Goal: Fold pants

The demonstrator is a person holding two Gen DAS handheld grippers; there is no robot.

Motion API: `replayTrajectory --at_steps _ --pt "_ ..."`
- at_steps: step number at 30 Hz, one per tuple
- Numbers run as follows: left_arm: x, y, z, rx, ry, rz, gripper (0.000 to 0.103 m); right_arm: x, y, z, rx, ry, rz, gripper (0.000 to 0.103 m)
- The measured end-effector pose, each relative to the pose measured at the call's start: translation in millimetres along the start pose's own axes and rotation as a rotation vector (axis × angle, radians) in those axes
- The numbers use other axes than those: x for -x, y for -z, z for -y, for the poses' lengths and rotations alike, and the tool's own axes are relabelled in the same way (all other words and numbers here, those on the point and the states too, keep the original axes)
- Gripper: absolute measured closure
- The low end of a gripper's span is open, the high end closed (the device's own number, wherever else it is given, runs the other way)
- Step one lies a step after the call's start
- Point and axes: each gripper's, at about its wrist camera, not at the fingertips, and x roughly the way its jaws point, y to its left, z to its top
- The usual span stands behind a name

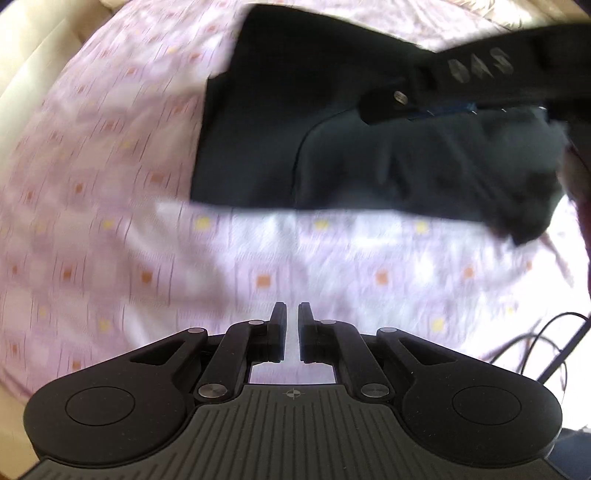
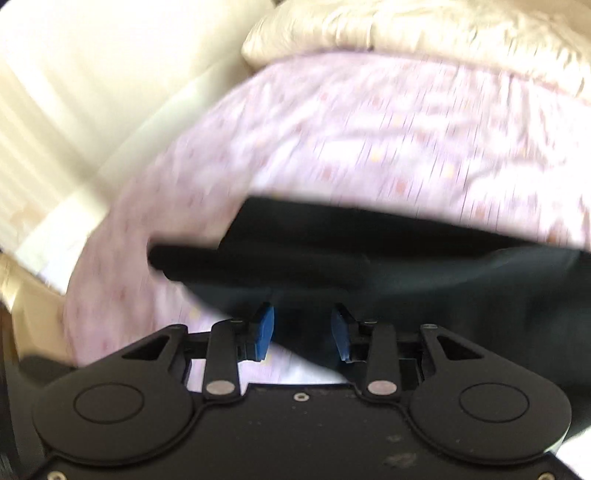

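Note:
Dark folded pants [image 1: 332,147] lie on a pink patterned bedsheet [image 1: 110,184]. My left gripper [image 1: 292,314] hovers over the sheet, a little short of the pants' near edge, jaws nearly closed with a thin gap and nothing between them. The right gripper [image 1: 384,107] reaches in from the upper right over the pants. In the right wrist view, my right gripper [image 2: 303,325] is open, its blue pads [image 2: 266,328] spread over the dark pants [image 2: 369,266], holding nothing. The frames are motion blurred.
A cream pillow or duvet [image 2: 406,26] lies at the bed's far end. A cream wall or bed side [image 2: 74,92] is at the left. Cables [image 1: 546,343] hang at the lower right of the left wrist view.

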Motion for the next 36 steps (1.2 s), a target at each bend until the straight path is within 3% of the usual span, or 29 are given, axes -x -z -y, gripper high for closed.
replayTrajectory --at_steps 6,13,18,21,27,31,36 --pt "-6.8 -36.8 -2.2 -0.015 0.007 0.057 0.096 1.4 -16.0 22.5 -0.066 0.056 -0.003 0.065" --pt "-27.5 -86.5 -6.2 0.001 0.002 0.089 0.096 24.8 16.0 62.3 -0.171 0.167 -0.024 0.065" --pt "-49.9 -121.8 -20.1 0.05 -0.01 0.101 0.096 41.9 40.4 80.1 -0.162 0.267 0.009 0.065" --pt "-62.4 -134.5 -23.5 0.036 -0.004 0.095 0.096 49.6 55.9 90.0 -0.167 0.279 0.009 0.065" --pt "-65.7 -146.0 -19.8 0.006 -0.017 0.029 0.096 70.2 87.8 99.6 -0.203 0.285 -0.031 0.064" --pt "-53.7 -142.9 -14.0 0.002 -0.017 0.031 0.096 71.9 105.5 101.5 -0.216 0.281 -0.068 0.062" --pt "-26.6 -103.3 32.2 -0.163 0.107 0.075 0.096 71.9 116.6 107.6 -0.309 0.287 -0.087 0.062"
